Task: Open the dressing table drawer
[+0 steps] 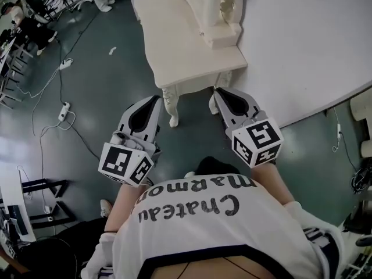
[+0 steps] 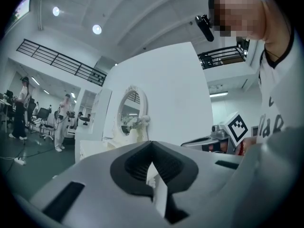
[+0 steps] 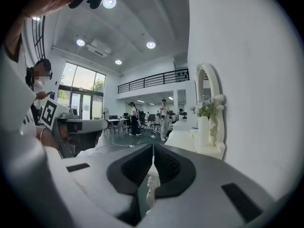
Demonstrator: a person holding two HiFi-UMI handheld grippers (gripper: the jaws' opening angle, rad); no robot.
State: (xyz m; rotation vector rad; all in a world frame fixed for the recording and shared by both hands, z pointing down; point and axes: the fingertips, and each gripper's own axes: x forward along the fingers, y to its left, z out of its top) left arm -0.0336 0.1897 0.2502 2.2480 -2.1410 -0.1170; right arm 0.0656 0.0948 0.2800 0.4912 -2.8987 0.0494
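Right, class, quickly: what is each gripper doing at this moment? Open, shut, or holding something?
left gripper: shut, jaws together, holding nothing.
right gripper: shut, jaws together, holding nothing.

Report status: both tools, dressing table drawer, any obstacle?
Left tool shut, empty; right tool shut, empty. Cream-white dressing table with carved legs just ahead, untouched; drawer front not made out. White power strip with cables off to left, not in path.

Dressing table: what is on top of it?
A white vase of flowers and an oval mirror stand at the back, by the wall. The rest of the top looks bare. The drawer below is hidden.
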